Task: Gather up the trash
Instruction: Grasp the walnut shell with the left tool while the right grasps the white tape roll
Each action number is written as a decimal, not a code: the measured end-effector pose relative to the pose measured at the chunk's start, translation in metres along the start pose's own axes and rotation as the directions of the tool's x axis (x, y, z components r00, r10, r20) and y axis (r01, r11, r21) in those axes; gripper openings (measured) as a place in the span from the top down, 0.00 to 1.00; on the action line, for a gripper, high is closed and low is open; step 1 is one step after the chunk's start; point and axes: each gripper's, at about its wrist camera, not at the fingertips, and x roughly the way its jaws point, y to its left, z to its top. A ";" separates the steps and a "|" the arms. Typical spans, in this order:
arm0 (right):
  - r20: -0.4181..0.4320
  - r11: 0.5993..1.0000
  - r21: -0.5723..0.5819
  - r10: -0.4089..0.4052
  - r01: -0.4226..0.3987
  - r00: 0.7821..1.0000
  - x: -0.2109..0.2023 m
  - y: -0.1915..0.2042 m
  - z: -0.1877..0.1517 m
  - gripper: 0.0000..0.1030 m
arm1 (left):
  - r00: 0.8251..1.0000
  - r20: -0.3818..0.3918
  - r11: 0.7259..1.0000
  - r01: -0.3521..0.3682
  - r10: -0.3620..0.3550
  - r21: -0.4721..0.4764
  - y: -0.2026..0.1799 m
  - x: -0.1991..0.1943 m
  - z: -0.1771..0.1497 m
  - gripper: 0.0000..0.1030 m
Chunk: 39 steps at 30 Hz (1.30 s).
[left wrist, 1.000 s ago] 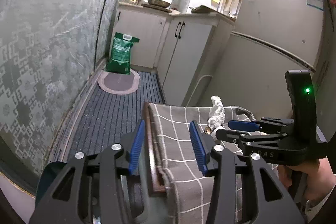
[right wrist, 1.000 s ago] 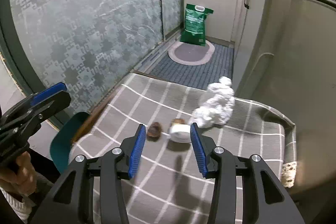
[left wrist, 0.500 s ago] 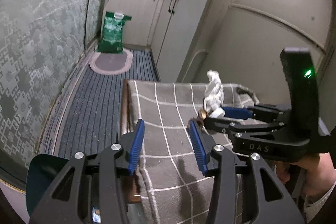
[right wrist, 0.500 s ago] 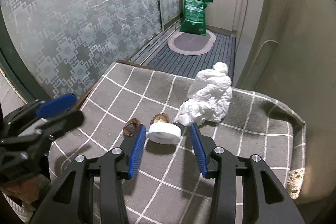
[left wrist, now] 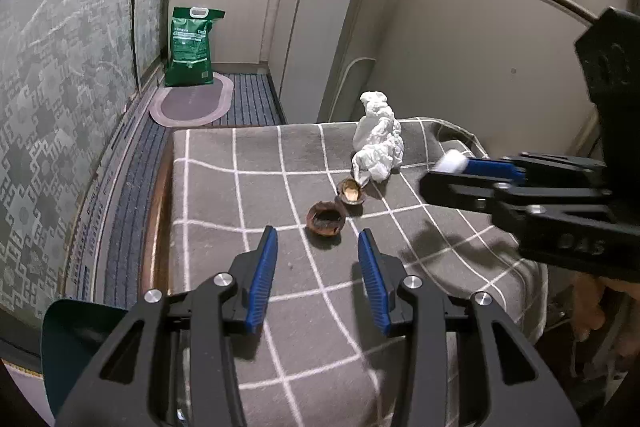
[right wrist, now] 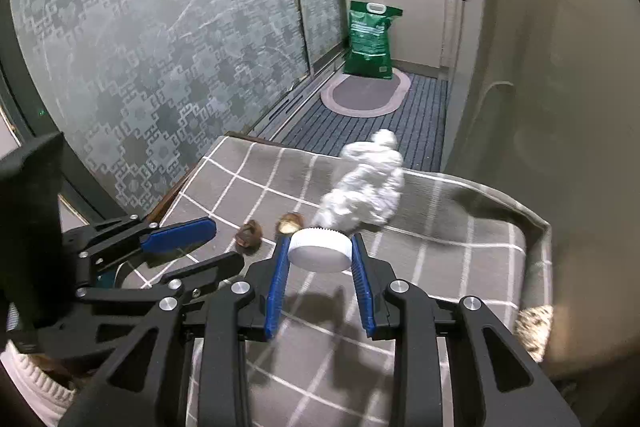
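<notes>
While the right wrist view shows the right gripper (right wrist: 320, 251) with its blue-padded fingers (right wrist: 276, 283) clamped on a white ridged plastic bottle cap (right wrist: 320, 251) raised above the grey checked cloth on the tabletop (right wrist: 440, 267), the left wrist view shows only a sliver of that cap. There the left gripper (left wrist: 316, 269) hovers with fingers spread wide just short of two brown nutshell halves (left wrist: 326, 218), near the crumpled white tissue (left wrist: 378, 143). Bare cloth runs to the tabletop's left edge.
</notes>
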 end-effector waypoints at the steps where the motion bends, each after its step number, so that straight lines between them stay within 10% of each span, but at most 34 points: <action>1: 0.002 1.000 0.006 0.000 0.000 1.000 -0.002 -0.004 -0.002 0.70 | 1.000 -0.001 1.000 -0.003 0.003 0.006 -0.002 0.002 0.001 0.59; 14: 0.003 1.000 0.021 -0.019 0.019 1.000 -0.016 -0.026 -0.014 0.70 | 0.990 0.004 0.987 -0.144 0.144 0.075 -0.016 0.018 0.009 0.78; 39: -0.015 0.996 -0.088 0.014 -0.016 1.000 -0.011 0.028 0.003 0.70 | 0.990 0.130 0.996 -0.040 0.051 -0.083 0.029 -0.048 0.003 0.79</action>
